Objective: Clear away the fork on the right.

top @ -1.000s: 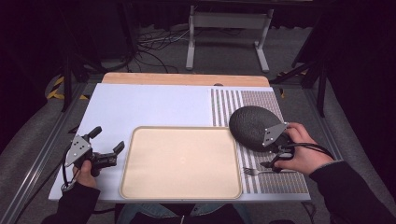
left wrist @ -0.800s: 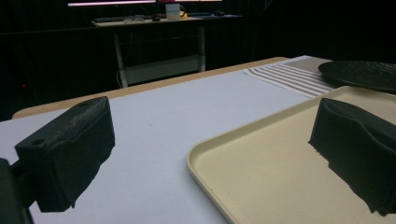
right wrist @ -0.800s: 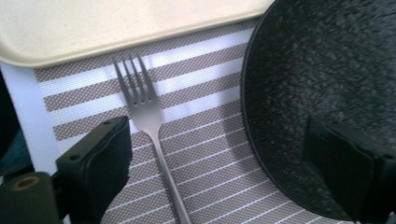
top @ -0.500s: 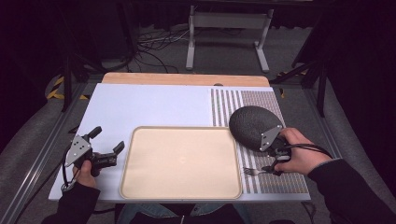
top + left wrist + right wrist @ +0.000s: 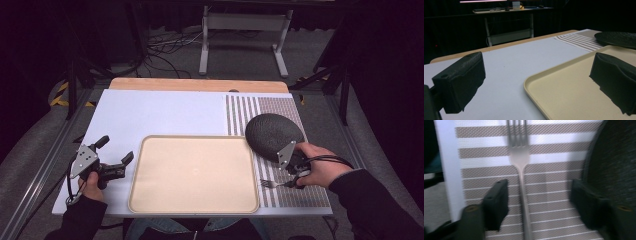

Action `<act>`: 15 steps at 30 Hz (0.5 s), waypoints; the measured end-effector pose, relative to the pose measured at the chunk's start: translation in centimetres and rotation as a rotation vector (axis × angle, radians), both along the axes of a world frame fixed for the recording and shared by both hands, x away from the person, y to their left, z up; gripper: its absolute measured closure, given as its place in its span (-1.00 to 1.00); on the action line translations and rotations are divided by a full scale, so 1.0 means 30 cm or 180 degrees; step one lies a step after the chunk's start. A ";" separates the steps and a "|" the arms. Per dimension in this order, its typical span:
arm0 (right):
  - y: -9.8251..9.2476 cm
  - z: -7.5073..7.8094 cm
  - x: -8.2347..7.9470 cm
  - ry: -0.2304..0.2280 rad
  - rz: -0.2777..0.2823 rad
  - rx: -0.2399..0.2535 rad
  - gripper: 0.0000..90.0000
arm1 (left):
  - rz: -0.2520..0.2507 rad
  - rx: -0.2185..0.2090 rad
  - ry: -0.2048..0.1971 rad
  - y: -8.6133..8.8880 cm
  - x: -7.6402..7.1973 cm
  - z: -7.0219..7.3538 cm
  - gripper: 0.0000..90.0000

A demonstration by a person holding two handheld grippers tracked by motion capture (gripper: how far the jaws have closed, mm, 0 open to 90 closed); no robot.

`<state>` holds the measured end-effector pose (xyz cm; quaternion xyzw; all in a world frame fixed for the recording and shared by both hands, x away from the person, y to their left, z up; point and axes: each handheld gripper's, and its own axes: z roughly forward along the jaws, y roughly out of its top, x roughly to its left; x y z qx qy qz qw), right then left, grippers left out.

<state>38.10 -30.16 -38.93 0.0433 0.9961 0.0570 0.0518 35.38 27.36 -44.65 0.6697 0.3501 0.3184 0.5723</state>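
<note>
Fork (image 5: pixel 520 162): flat on striped mat (image 5: pixel 295 192), between spread jaws of right gripper (image 5: pixel 539 202), seemingly untouched. Dark plate (image 5: pixel 274 135) beside. Left gripper (image 5: pixel 116 157): agape, empty, by beige tray (image 5: pixel 192 205).

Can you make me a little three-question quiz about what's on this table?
1. True or false: the fork lies on the striped placemat.
2. What lies in the beige tray? A) a fork B) a plate C) nothing
3. Fill in: the right gripper has its jaws open, one on each side of the fork's ____.

Key
1. True.
2. C. The dark plate sits on the placemat beside the tray, and the left gripper waits open at the tray's other side.
3. Handle.
</note>
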 end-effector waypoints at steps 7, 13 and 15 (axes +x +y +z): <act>-0.010 -0.025 0.007 0.0167 0.0042 -0.0297 0.15 | 0.0001 0.0002 -0.0001 -0.001 0.000 0.000 -0.99; -0.011 -0.040 0.008 0.0227 0.0055 -0.0398 0.32 | -0.0004 0.0008 0.0006 -0.001 0.001 -0.001 -0.99; -0.008 -0.051 0.009 0.0296 0.0064 -0.0447 0.42 | -0.0003 0.0007 0.0006 -0.001 0.001 -0.001 -0.99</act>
